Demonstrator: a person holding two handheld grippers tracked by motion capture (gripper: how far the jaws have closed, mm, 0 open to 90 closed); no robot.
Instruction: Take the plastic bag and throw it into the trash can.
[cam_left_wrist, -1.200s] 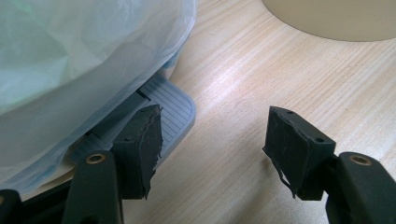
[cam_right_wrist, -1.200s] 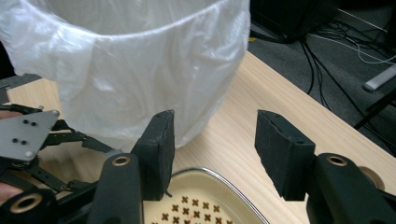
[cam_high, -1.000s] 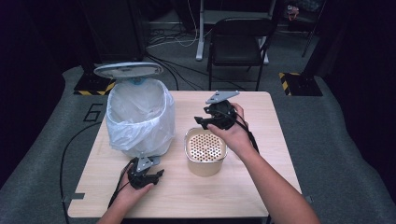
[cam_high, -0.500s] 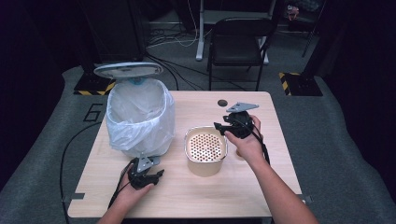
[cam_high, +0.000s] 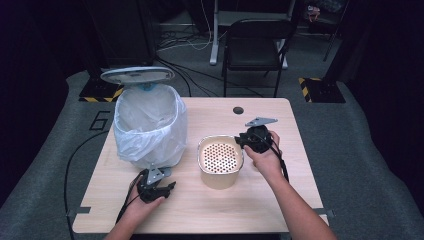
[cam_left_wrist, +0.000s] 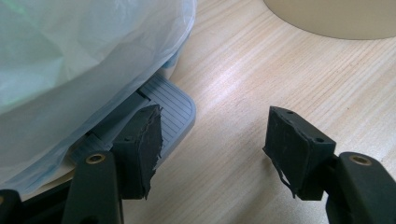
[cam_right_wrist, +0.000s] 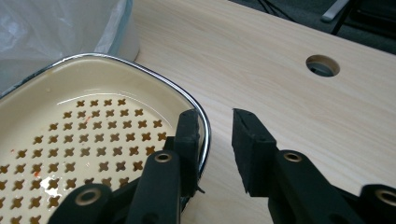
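**Perforated cream container, rim between right tongs**

Container (cam_high: 220, 161): mid-surface, just right of the lined pedal bin (cam_high: 149, 125). Right tongs (cam_right_wrist: 214, 135) straddle its dark-edged rim, one jaw inside, one outside; they have just been closing, with a gap still showing at the outer jaw, likely to lift it for emptying. Left tongs (cam_left_wrist: 212, 149) spread, one jaw on the bin's pedal (cam_left_wrist: 170, 109), probably keeping the lid (cam_high: 137, 75) raised. Right gripper view reveals cross-shaped holes and orange specks; high view shows the layout on the surface (cam_high: 280, 200).

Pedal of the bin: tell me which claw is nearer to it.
Left. The left claw has one jaw over the grey pedal; the right claw is across the table at the perforated cream container's rim.
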